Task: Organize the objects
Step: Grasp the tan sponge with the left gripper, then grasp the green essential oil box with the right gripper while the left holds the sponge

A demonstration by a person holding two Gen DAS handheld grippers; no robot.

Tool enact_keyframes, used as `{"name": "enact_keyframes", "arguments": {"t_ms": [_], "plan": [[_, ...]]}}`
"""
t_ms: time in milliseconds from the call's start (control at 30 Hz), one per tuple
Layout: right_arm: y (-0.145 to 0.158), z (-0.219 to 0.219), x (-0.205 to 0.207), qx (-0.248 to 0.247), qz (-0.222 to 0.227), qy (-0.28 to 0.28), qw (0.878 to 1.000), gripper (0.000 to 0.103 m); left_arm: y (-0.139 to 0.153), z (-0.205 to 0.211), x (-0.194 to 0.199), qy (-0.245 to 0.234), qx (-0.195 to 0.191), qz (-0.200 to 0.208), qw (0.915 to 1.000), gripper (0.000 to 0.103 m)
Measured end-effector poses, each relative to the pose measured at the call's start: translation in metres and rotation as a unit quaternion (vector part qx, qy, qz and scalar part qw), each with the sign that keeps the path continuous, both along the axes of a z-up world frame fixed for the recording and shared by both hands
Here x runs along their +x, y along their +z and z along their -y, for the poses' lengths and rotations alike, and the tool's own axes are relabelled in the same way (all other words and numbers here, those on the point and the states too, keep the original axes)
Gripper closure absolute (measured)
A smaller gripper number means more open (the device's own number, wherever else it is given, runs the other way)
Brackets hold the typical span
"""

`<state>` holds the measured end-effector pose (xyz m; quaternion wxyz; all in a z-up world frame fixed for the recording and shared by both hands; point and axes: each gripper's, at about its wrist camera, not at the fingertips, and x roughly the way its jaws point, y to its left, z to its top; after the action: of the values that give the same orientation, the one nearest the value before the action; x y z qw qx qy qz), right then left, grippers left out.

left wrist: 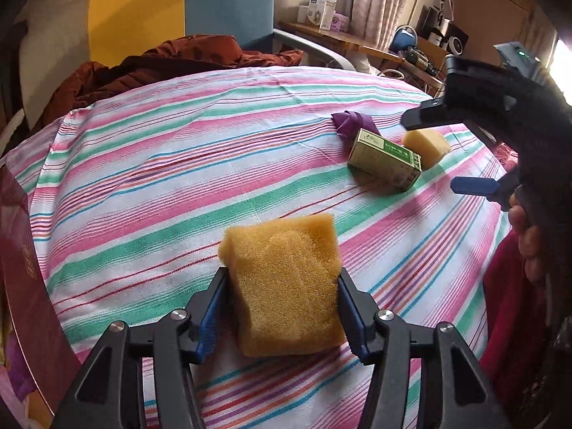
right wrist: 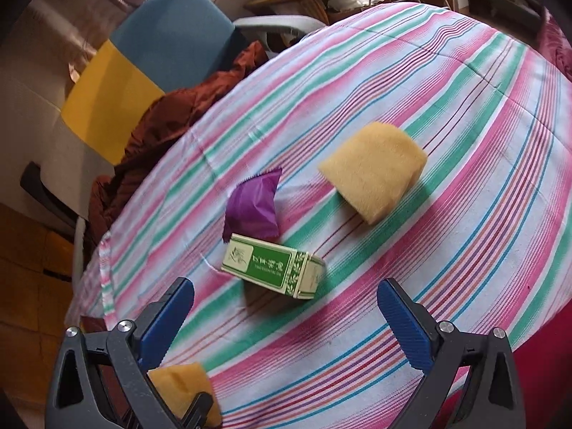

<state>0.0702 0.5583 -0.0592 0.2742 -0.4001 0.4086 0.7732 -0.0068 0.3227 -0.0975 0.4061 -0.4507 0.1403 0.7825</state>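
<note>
My left claw [left wrist: 284, 312] is clamped on a big yellow sponge [left wrist: 286, 286], both blue pads pressing its sides. The sponge's long axis runs straight away from me along the fingers, far end raised off the striped cloth [left wrist: 178, 178]. My right claw [right wrist: 286, 321] is wide open with nothing between the fingers, tilted steeply down over a green box [right wrist: 273, 271]. The box lies flat, long axis running left-right in the right wrist view, its end flap facing the right finger. A purple packet [right wrist: 254, 209] touches the box's far side. A second sponge [right wrist: 375, 171] lies apart, further back on the cloth. A hand [left wrist: 529, 236] grips the right handle.
</note>
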Motion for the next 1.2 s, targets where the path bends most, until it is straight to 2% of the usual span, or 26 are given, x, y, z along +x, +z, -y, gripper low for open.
{"name": "enact_keyframes", "arguments": {"t_ms": [167,300,500,633,733,900,933,1000,1200], "plan": [[-0.007,0.003,-0.004,0.005,0.027,0.007,1.0,0.0,-0.003,0.001,0.004,-0.009,0.007,-0.018,0.9998,0.042],[-0.016,0.005,-0.009,-0.011,0.044,0.011,0.999,0.0,-0.006,-0.001,0.009,-0.015,0.005,-0.036,0.9992,0.041],[-0.014,0.005,-0.019,-0.016,0.045,-0.021,0.999,0.0,-0.007,0.003,0.006,-0.016,0.022,-0.025,0.9993,0.041],[-0.022,0.003,-0.038,-0.017,0.078,-0.028,0.996,0.001,-0.008,0.005,0.004,-0.016,0.029,-0.019,0.9993,0.04],[-0.026,0.0,-0.046,-0.014,0.093,-0.042,0.995,0.006,-0.009,0.005,0.003,-0.014,0.033,-0.017,0.9992,0.04],[-0.024,-0.001,-0.052,-0.024,0.078,-0.051,0.995,0.008,-0.009,0.005,0.002,-0.012,0.038,-0.013,0.9991,0.04],[-0.025,0.0,-0.054,-0.018,0.086,-0.049,0.995,0.011,-0.009,0.006,0.003,-0.013,0.039,-0.013,0.9991,0.04],[-0.023,0.004,-0.055,0.016,0.11,-0.039,0.993,0.025,-0.009,0.007,0.002,-0.014,0.041,-0.012,0.999,0.04],[-0.013,0.008,-0.027,0.019,0.105,0.008,0.994,0.026,-0.009,0.009,0.005,-0.018,0.041,-0.015,0.9989,0.04]]}}
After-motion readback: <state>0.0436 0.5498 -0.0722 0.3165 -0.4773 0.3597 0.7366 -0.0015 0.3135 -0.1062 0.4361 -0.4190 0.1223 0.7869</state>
